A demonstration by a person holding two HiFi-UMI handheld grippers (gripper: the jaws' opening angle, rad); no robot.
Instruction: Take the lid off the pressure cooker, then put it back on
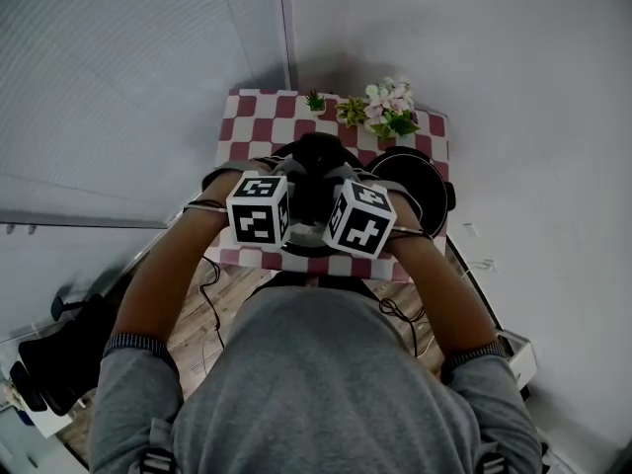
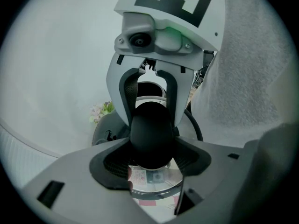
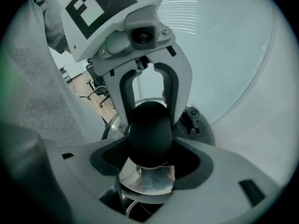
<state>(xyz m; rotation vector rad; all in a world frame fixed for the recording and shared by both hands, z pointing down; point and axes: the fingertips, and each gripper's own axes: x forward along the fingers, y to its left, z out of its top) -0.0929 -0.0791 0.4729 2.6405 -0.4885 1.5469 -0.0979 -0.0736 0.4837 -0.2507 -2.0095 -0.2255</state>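
Observation:
The pressure cooker lid's black knob (image 1: 317, 158) is clamped from both sides. My left gripper (image 1: 299, 188) and right gripper (image 1: 336, 190) face each other, both shut on it. In the left gripper view the knob (image 2: 150, 133) fills the gap between my left gripper's (image 2: 150, 161) jaws, and the shiny lid disc (image 2: 154, 183) hangs below. The right gripper view shows the same knob (image 3: 149, 133) in my right gripper (image 3: 150, 161), above the lid disc (image 3: 145, 180). The black cooker body (image 1: 423, 178) stands to the right of the held lid.
A red-and-white checkered table (image 1: 249, 126) carries small potted plants (image 1: 348, 111) and a flower bunch (image 1: 392, 105) at its far edge. Wood floor with cables (image 1: 202, 309) lies below the near edge. A black office chair (image 1: 54, 349) stands at the lower left.

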